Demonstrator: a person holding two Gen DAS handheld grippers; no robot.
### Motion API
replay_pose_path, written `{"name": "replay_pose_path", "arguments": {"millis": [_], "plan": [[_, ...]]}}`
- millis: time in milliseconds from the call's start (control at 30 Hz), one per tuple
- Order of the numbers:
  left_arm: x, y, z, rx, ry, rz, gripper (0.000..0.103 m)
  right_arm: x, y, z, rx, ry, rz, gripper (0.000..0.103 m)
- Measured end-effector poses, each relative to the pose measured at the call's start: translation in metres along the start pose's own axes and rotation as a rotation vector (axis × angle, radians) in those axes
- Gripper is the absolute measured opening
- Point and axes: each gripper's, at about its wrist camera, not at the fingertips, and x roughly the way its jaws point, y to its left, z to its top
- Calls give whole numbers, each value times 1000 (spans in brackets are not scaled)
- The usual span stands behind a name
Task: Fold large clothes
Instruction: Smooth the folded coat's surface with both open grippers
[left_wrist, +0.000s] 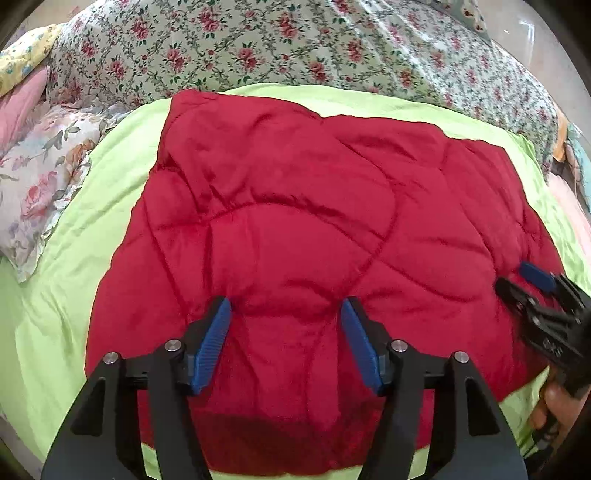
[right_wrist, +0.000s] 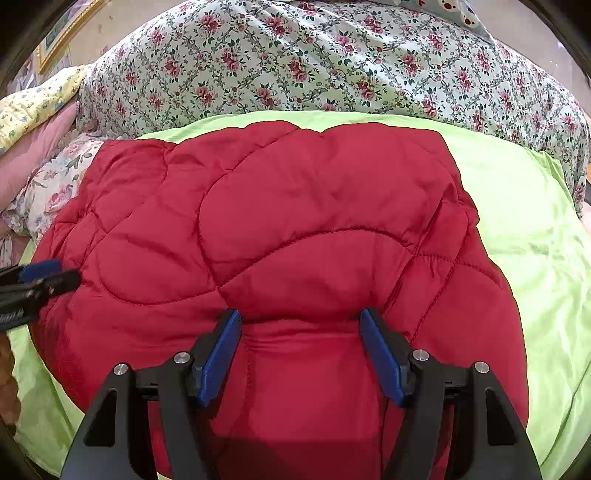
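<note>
A red quilted padded garment (left_wrist: 295, 229) lies spread flat on a lime green sheet (left_wrist: 55, 314); it also shows in the right wrist view (right_wrist: 295, 229). My left gripper (left_wrist: 286, 306) is open, its blue pads resting on the garment's near part with a bulge of fabric between them. My right gripper (right_wrist: 300, 317) is open the same way over the garment's near right part. The right gripper shows at the right edge of the left wrist view (left_wrist: 517, 277). The left gripper shows at the left edge of the right wrist view (right_wrist: 51, 273).
A floral quilt (left_wrist: 295, 44) is heaped along the far side of the bed. Floral, pink and yellow pillows (left_wrist: 40, 177) lie at the far left. The green sheet (right_wrist: 535, 258) extends right of the garment.
</note>
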Motion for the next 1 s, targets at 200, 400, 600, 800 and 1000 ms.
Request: {"name": "replay_pose_path", "arguments": {"millis": [200,400,600,800,1000], "plan": [[9,1,7,-1,1,22,71,-1,1,2,11,13,2,68],[14,1,12,2,0,32,74,-27,2,21,23,-25,6,70],[19,9,20,-17,6,-2,75,2,-10,37,21,51,-20,70],[29,22,28,-73,18,-60,75,23,-37,41,103,38,-7,70],[3,27,19,-112,-8,-100,75,21,-37,41,108,30,-13,70]]}}
